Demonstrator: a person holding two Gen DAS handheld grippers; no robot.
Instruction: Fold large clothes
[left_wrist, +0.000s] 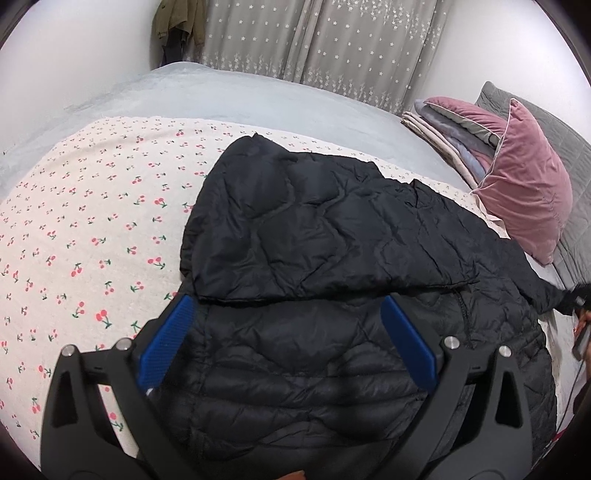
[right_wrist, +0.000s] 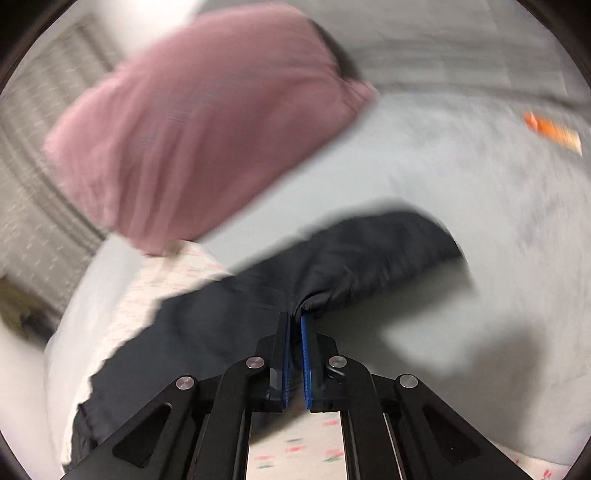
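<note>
A black quilted puffer jacket (left_wrist: 332, 258) lies on a cherry-print sheet (left_wrist: 92, 221) on the bed, one sleeve folded across its body. My left gripper (left_wrist: 284, 306) is open and empty, its blue pads (left_wrist: 170, 339) spread wide just above the jacket's lower body. My right gripper (right_wrist: 295, 317) is shut on the jacket's other sleeve (right_wrist: 369, 251) near its cuff and holds it out over the grey bedcover. The right wrist view is motion-blurred. The right gripper's tip also shows at the far right edge of the left wrist view (left_wrist: 581, 299).
A pink velvet pillow (left_wrist: 524, 184) (right_wrist: 192, 129) and a stack of folded blankets (left_wrist: 450, 129) lie by the grey headboard (left_wrist: 546, 118). A grey bedcover (left_wrist: 258, 96) spreads beyond the sheet. Star-print curtains (left_wrist: 332, 40) hang behind. An orange object (right_wrist: 554, 133) lies on the bedcover.
</note>
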